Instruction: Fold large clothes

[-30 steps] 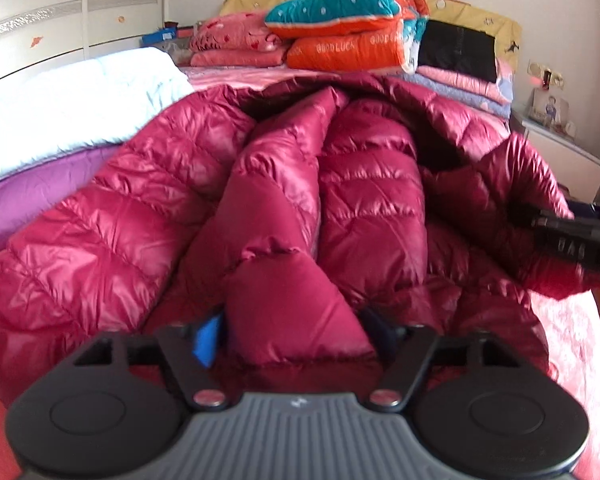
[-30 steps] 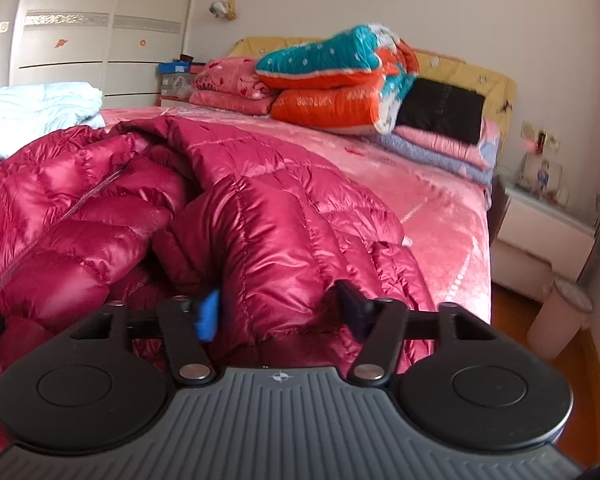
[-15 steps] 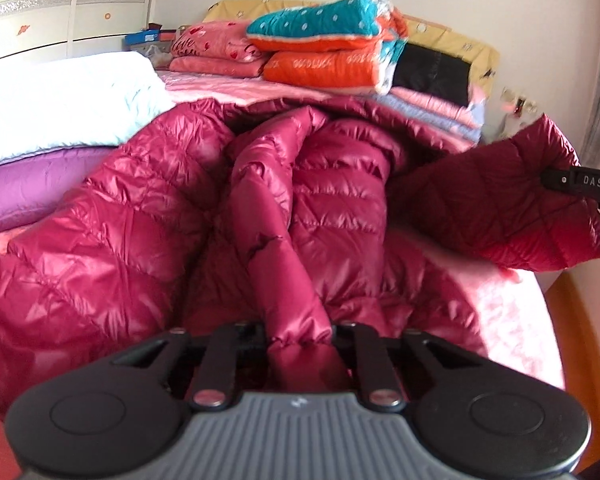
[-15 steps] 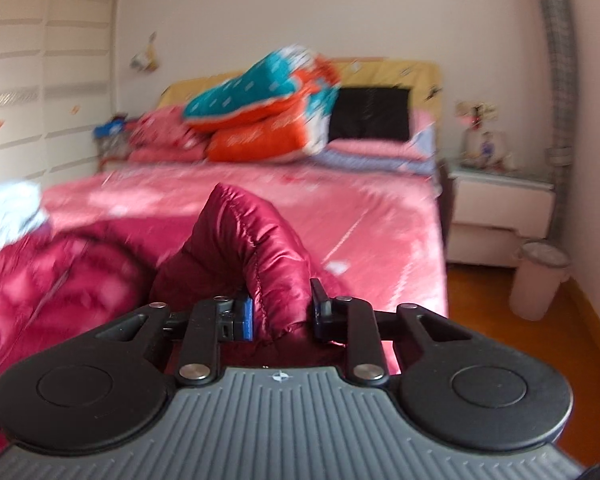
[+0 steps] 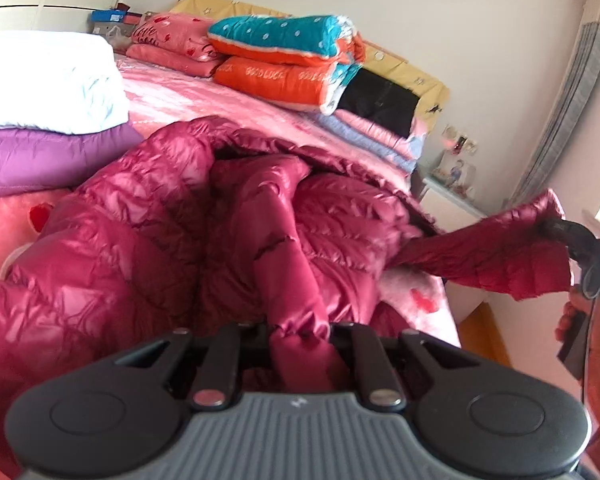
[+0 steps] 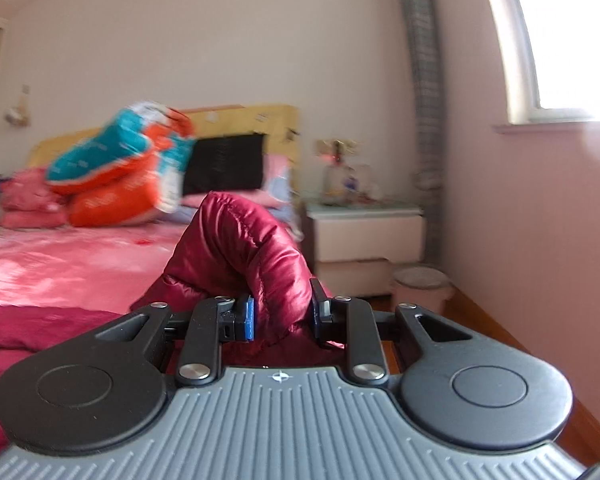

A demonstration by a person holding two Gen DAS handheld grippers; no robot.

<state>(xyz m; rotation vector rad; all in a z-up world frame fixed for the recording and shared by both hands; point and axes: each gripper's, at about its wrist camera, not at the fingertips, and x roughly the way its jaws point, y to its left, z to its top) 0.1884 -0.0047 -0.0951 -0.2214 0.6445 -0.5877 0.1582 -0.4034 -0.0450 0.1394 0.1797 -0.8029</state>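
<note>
**Both grippers clamped on the jacket, one sleeve drawn off the bed**

The jacket (image 5: 148, 256), a shiny dark-red quilted one, lies in a loose heap on the bed (image 5: 204, 96), at the end far from the headboard, its folds bunched and overlapping. One narrow fold of it runs straight into the left gripper (image 5: 300, 340), whose jaws stand close together and pinch that fold; the pads themselves are hidden behind the cloth. They have just been closing, with the fabric between them.

A sleeve (image 5: 480, 256) stretches from the heap out past the bed's side edge, clear of the mattress, to the right gripper (image 6: 282, 316). In the right wrist view its blue pad (image 6: 250, 318) and the opposite finger press on both sides of a rounded, puffy end of the sleeve, which bulges up above the jaws. These jaws too have just been closing on the cloth. In the left wrist view a hand (image 5: 576, 320) shows below that gripper at the frame's edge.

On the bed, beside the heap, a white quilt (image 5: 52, 80) sits on a purple one (image 5: 40, 156). At the headboard end lie stacked pink, orange and teal bedding (image 5: 284, 56) and a black cushion (image 5: 380, 100). Beyond the bed's side stand a white nightstand (image 6: 364, 236) and a pale bin (image 6: 420, 288) next to it, under the window (image 6: 572, 36) wall.
</note>
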